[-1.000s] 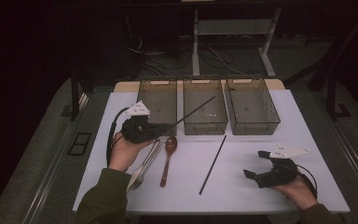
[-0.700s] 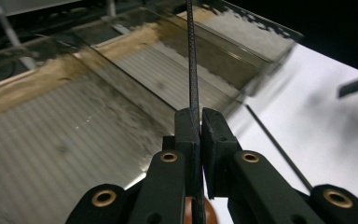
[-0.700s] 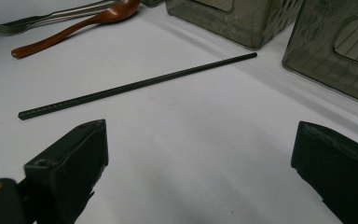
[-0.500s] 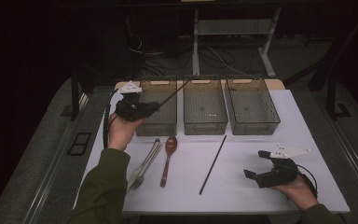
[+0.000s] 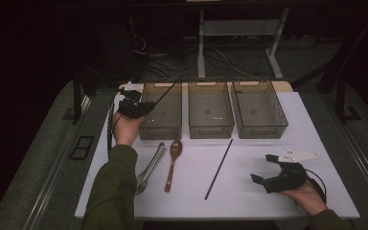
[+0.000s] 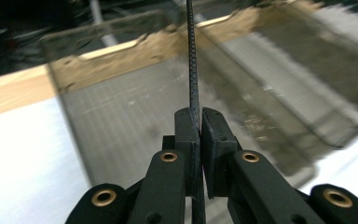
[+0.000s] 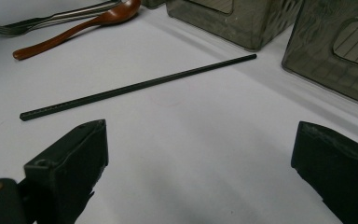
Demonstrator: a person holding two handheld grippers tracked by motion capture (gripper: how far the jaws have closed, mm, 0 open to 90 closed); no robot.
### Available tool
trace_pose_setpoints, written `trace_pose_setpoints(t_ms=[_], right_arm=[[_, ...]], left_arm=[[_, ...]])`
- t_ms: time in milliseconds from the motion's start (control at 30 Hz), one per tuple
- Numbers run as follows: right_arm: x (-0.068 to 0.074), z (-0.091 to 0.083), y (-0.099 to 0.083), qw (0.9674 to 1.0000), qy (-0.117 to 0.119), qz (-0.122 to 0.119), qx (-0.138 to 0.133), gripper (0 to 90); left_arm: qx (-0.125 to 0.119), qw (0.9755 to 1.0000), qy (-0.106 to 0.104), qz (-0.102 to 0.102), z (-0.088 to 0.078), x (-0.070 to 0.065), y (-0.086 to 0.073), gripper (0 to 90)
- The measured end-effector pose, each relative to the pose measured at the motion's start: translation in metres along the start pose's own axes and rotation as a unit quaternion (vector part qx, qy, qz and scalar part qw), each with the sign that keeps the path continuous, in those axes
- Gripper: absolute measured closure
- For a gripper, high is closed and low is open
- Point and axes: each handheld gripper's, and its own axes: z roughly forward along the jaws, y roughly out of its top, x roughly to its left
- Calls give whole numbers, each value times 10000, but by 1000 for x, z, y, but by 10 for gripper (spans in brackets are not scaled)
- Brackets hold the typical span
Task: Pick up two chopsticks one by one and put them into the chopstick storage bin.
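Note:
My left gripper (image 5: 148,106) hovers at the left rim of the left bin (image 5: 163,125), shut on a thin black chopstick (image 5: 168,91) that slants up and right over that bin. In the left gripper view the jaws pinch the chopstick (image 6: 192,60) at the gripper (image 6: 200,116), with the bin's grey floor (image 6: 121,121) below. My right gripper (image 5: 262,167) rests at the front right of the table, open and holding nothing. A second black chopstick (image 5: 219,168) lies flat on the white table, ahead of the open right gripper (image 7: 205,140) as chopstick (image 7: 135,87).
Three smoky clear bins stand in a row at the back: left, middle (image 5: 211,125) and right (image 5: 261,128). A brown spoon (image 5: 172,163) and metal forks (image 5: 149,168) lie in front of the left bin; the right gripper view shows the spoon (image 7: 74,32).
The left hand has carried the chopstick from above the spoon and forks back and to the left, to the left bin's rim. The right hand has stayed put.

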Motion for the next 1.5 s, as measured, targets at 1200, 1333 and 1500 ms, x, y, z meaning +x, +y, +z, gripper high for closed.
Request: trace_pose_setpoints(t_ms=[1200,1333,1500], right_arm=[[0,-2,0,10000,14,0,-31,40],[0,-2,0,10000,15,-1,-33,40],[-1,-1,0,10000,5,-11,-39,40]], left_arm=[[891,9954,357,-5,30,6,-11,703],[749,9970,209,63,25,4,-8,642],[301,9991,-266,-111,15,-3,-4,529]])
